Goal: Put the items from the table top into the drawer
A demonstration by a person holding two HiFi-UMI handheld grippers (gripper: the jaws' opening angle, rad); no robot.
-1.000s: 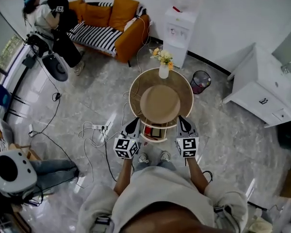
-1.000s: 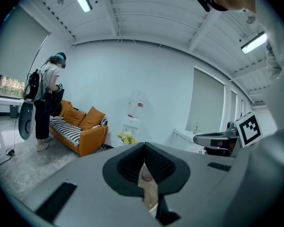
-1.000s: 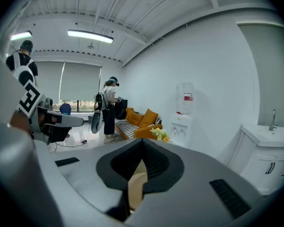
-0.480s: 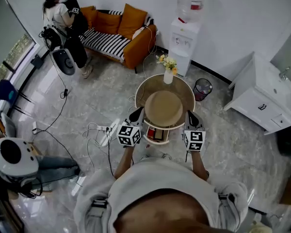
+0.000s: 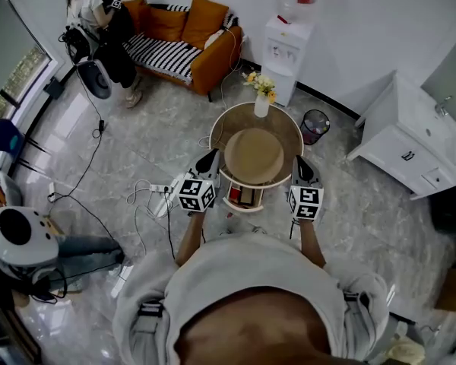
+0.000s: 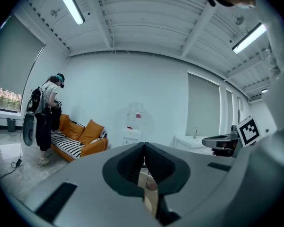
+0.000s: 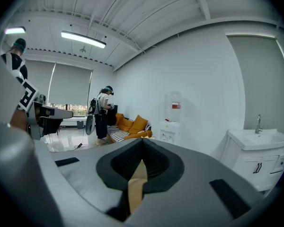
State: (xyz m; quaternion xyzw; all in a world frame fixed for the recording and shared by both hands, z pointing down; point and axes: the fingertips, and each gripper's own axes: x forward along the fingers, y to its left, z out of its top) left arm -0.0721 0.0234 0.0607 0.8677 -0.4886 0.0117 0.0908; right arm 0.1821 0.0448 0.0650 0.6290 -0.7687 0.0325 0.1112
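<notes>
Left tool (image 5: 210, 158) and right tool (image 5: 301, 163), both shut and empty, flanked the straw hat (image 5: 253, 155) lying on the round desk (image 5: 290, 125) above its open drawer (image 5: 243, 198); a sound lift would probably need both to open and pinch opposite brim edges.

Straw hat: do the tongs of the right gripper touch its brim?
Touching. The right gripper view shows the right gripper with its tongs closed on the tan brim of the straw hat, seen edge-on between them.
</notes>
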